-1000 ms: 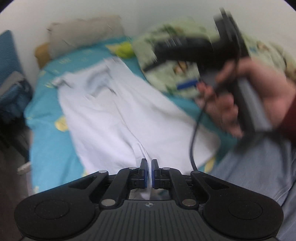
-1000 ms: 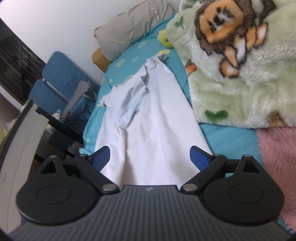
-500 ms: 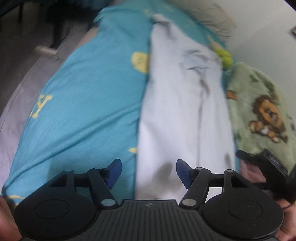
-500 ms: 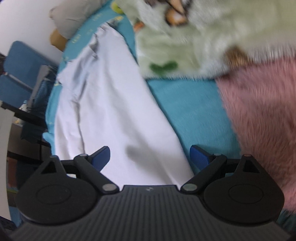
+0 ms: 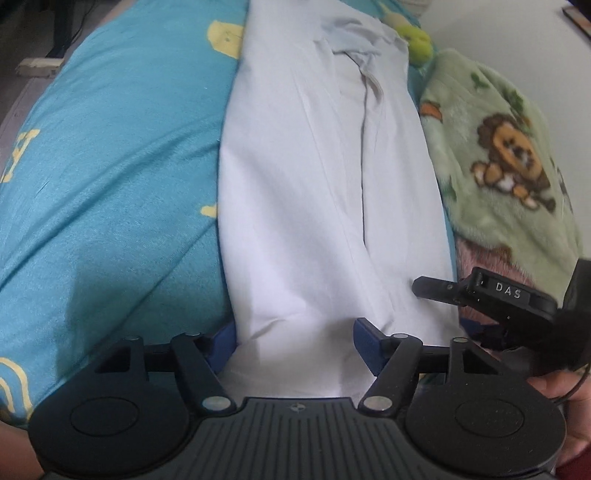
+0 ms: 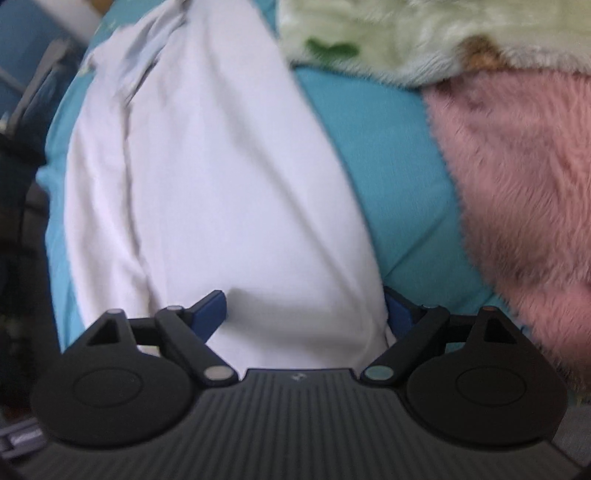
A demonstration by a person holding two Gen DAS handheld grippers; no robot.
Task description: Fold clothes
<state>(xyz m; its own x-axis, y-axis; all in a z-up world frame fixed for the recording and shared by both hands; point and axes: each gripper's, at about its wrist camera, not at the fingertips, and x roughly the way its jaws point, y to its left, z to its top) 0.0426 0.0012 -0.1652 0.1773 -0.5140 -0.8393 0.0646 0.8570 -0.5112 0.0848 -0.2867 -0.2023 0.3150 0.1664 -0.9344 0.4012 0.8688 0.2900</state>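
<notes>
A white garment (image 5: 314, 184) lies lengthwise on the teal bedsheet (image 5: 110, 166), folded into a long strip with its collar end far away. My left gripper (image 5: 295, 341) is open at the near hem. Its pads straddle the hem's left corner without pressing on the cloth. In the right wrist view the same garment (image 6: 221, 184) fills the middle. My right gripper (image 6: 303, 312) points down over the hem's right part, its jaws closing with the cloth between them but not pinched. One of its fingers (image 5: 432, 288) shows over the garment's right edge in the left wrist view.
A green lion-print blanket (image 5: 498, 147) and a pink fluffy blanket (image 6: 517, 184) lie along the garment's right side. A yellow-green toy (image 5: 417, 40) sits near the collar. The bed's left edge drops to the floor (image 5: 29, 29). A blue chair (image 6: 22, 55) stands beyond it.
My left gripper went from shut to open, rolled over and came down to the hem's left corner. My right gripper tipped down onto the hem's right part and its jaws narrowed.
</notes>
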